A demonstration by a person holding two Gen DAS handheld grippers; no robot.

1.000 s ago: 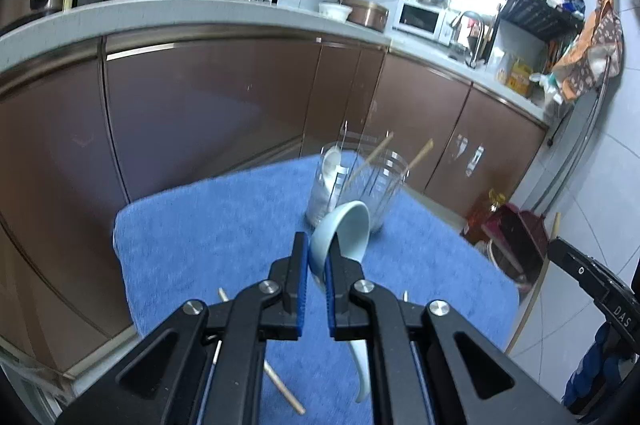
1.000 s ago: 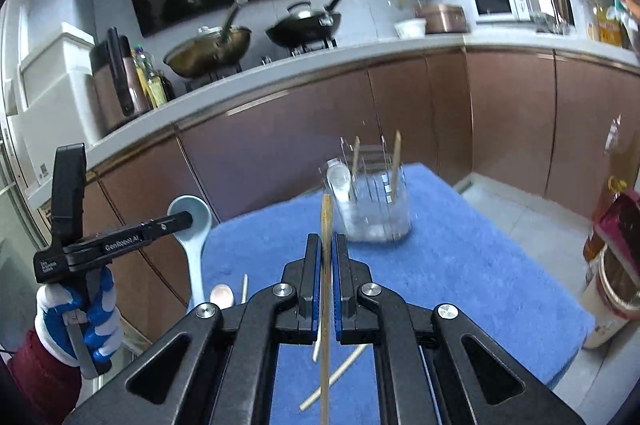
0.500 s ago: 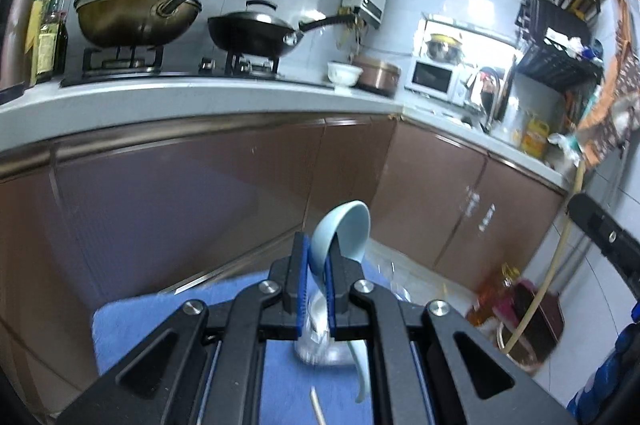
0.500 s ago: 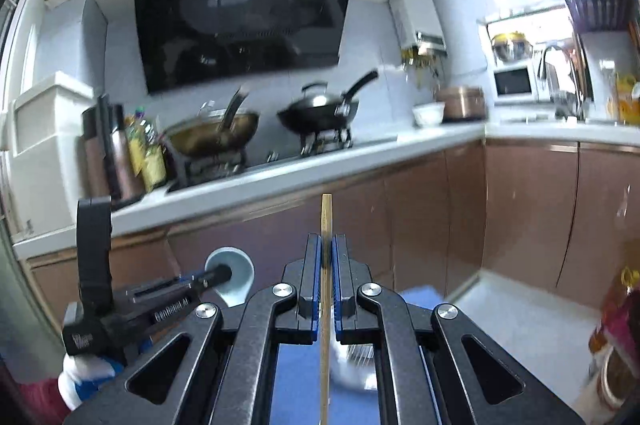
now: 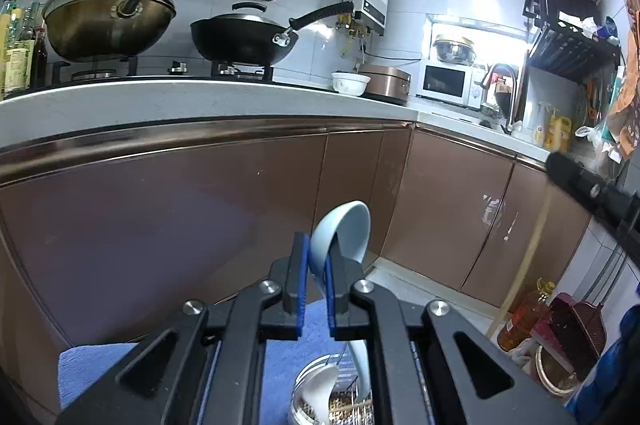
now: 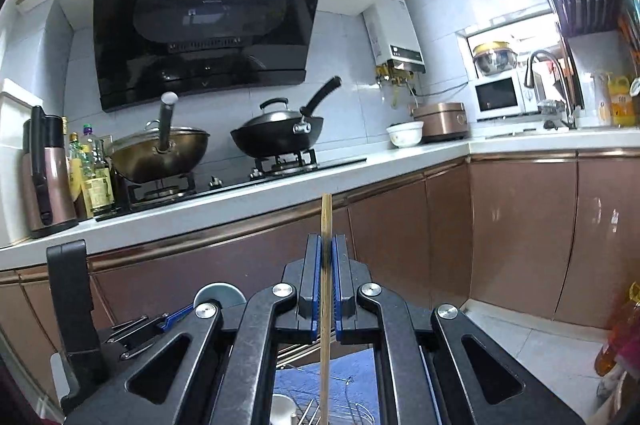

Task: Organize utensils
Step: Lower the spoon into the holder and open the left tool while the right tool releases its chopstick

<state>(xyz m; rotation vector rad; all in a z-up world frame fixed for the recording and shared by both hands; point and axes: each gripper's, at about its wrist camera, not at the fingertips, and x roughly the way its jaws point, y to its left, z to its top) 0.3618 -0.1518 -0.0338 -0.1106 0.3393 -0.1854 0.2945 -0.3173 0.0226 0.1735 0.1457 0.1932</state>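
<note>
My left gripper is shut on a pale blue ceramic spoon; its bowl sticks up past the tips and its handle hangs down toward the clear utensil holder, which stands below on the blue towel with a white spoon inside. My right gripper is shut on a wooden chopstick, held upright, its lower end reaching down over the holder. The left gripper shows at lower left in the right wrist view, and the right gripper's arm with the chopstick at right in the left wrist view.
Brown cabinet fronts and a white counter rise just beyond the towel. Two woks sit on the stove. A microwave, sink tap and dish rack are to the right. An oil bottle and baskets stand on the floor.
Both grippers have travelled forward over the towel with their loads and tilted up. The holder has slid from mid-frame to under the fingers. The cabinets and stove now fill the views.
</note>
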